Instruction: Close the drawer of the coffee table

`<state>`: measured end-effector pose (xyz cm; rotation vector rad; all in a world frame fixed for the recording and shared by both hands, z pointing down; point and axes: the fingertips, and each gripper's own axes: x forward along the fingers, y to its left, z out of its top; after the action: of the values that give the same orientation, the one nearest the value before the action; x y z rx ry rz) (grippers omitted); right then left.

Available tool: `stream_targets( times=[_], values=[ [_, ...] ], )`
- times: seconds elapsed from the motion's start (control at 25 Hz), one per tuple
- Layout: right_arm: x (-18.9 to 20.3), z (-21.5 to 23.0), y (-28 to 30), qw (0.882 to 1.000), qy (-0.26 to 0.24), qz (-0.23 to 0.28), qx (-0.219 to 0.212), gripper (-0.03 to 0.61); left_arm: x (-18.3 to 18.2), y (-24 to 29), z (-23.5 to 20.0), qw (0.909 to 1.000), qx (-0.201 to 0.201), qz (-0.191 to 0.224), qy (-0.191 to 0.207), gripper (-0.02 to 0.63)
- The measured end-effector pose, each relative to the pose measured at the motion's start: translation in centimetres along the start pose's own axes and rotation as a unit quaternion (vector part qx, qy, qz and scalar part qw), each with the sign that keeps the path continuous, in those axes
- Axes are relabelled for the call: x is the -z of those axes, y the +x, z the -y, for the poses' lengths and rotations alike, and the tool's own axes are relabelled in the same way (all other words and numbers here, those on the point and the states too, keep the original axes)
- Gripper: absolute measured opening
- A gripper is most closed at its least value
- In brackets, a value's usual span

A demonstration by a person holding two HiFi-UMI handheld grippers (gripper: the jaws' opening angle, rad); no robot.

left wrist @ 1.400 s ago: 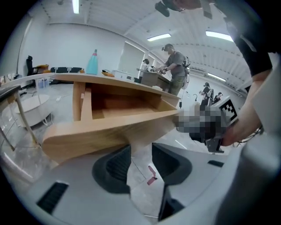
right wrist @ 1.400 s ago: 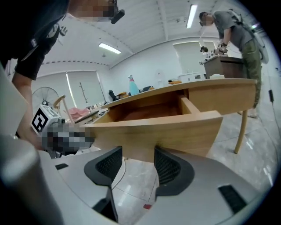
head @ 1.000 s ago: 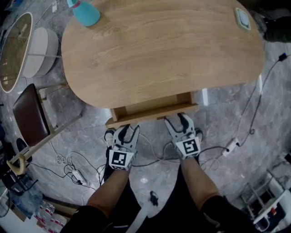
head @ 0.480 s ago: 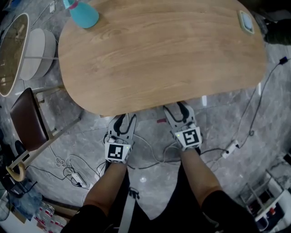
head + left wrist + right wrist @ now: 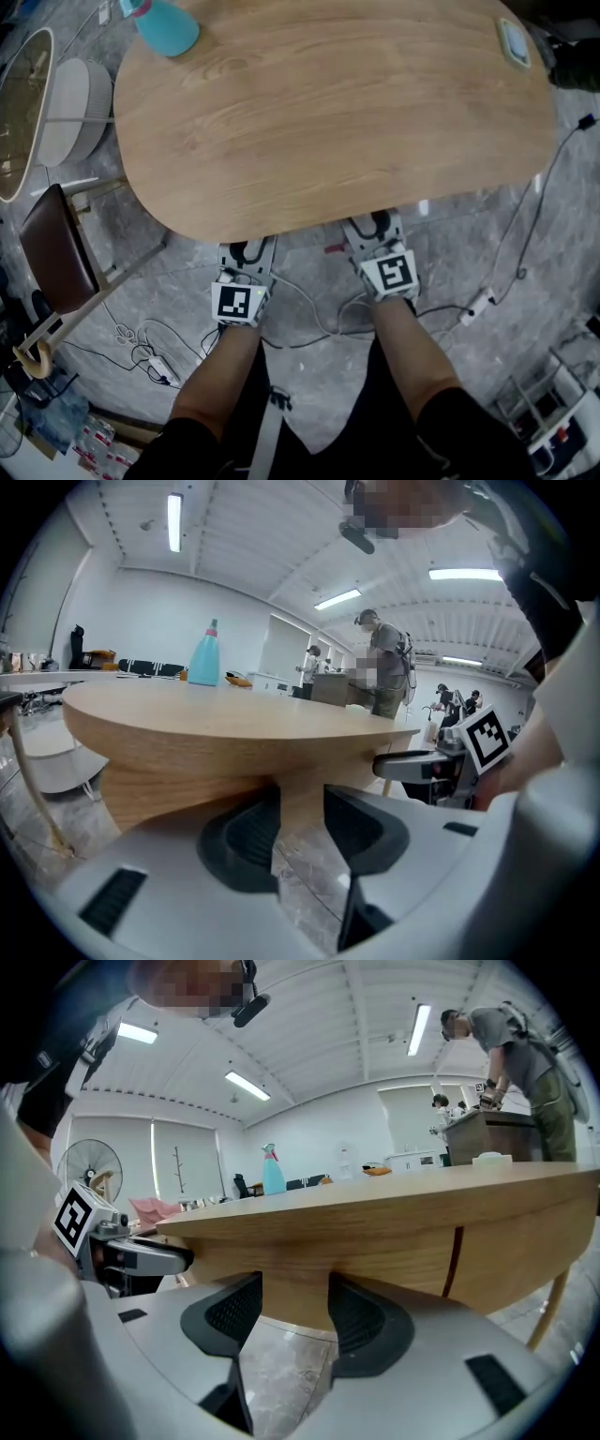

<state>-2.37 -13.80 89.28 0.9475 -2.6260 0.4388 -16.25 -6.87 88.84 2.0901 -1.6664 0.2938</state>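
Observation:
The oval wooden coffee table fills the upper head view. Its drawer is tucked under the top and hidden from above. The drawer's wooden front shows just beyond the jaws in the left gripper view, and the same wooden front in the right gripper view. My left gripper and right gripper sit side by side at the table's near edge, tips under the overhang. The left gripper's jaws stand apart with nothing between them, as do the right gripper's. Whether the tips touch the front I cannot tell.
A teal spray bottle stands at the table's far left and a small white device at its far right. A brown chair and a round side table are to the left. Cables and a power strip lie on the floor.
The drawer stuck out from under the table top a second ago and has slid in out of sight. Both grippers moved forward with it to the table's edge.

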Motion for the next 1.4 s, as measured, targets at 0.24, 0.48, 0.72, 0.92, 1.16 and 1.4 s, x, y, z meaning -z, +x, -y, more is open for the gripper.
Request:
stream_targets(
  times=[0.24,0.48,0.72,0.92,1.16,1.4],
  values=[
    [0.9,-1.1,-0.7,0.999,-0.03,-0.008,-0.024,0.218,0.9,0.2,0.0,0.999,0.014,-0.006,0.042,0.138],
    [1.9,-3.8,-10.1,0.999,0.022,-0.043,-0.015,0.218,3.7,-4.9,1.6,0.9934,0.036,-0.078,0.077,0.153],
    [-8.4,-6.6,-18.0,0.999,-0.002,0.009,-0.044,0.218,-1.6,-11.8,5.6,0.9924,0.053,-0.087,0.07,0.153],
    [-16.4,-6.0,-22.7,0.998,-0.042,0.016,-0.038,0.218,-10.8,-15.1,7.0,0.9942,0.047,-0.049,0.084,0.153],
    [-24.4,-6.3,-27.0,0.999,-0.039,0.009,-0.024,0.218,-21.2,-18.1,7.8,0.9957,0.034,-0.014,0.085,0.153],
    [-33.6,-7.2,-30.6,0.997,-0.047,0.057,-0.008,0.218,-30.7,-21.6,9.4,0.9948,0.025,0.03,0.094,0.153]
  ],
)
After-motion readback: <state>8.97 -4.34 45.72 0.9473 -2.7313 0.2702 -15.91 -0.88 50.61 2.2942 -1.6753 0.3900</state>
